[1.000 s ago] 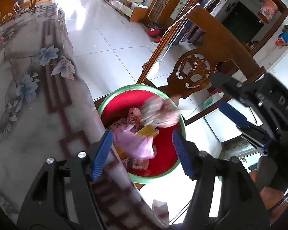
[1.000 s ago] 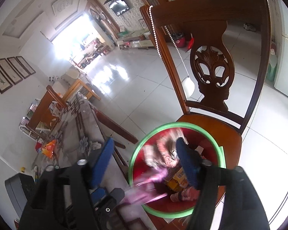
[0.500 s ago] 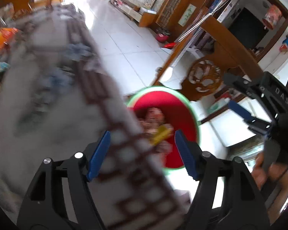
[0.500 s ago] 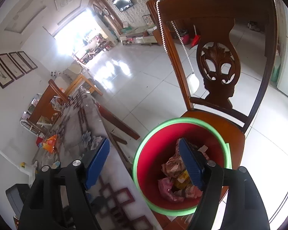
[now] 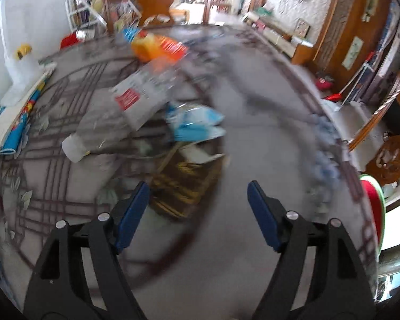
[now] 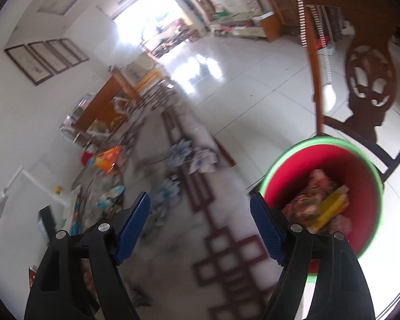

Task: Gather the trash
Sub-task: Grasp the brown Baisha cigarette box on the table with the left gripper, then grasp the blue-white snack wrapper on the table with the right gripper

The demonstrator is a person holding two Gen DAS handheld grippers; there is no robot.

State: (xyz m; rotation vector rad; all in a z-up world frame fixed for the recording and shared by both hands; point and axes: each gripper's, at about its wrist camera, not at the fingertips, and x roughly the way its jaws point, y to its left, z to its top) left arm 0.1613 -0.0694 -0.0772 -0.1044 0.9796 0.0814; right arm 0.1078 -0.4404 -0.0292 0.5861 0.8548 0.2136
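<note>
Glossy tile floor (image 6: 256,80); carved wood chair (image 6: 368,80); plastic bin (image 6: 333,160).

A big table (image 5: 266,133) wears a gray cloth with dark red lines and blue flowers. On it lie a clear plastic bottle (image 5: 114,122) at 10 o'clock, an orange bag (image 5: 157,46) at 12, a blue wrapper (image 5: 197,124) in the middle, and a brown-gold wrapper (image 5: 184,189) below that.
</note>
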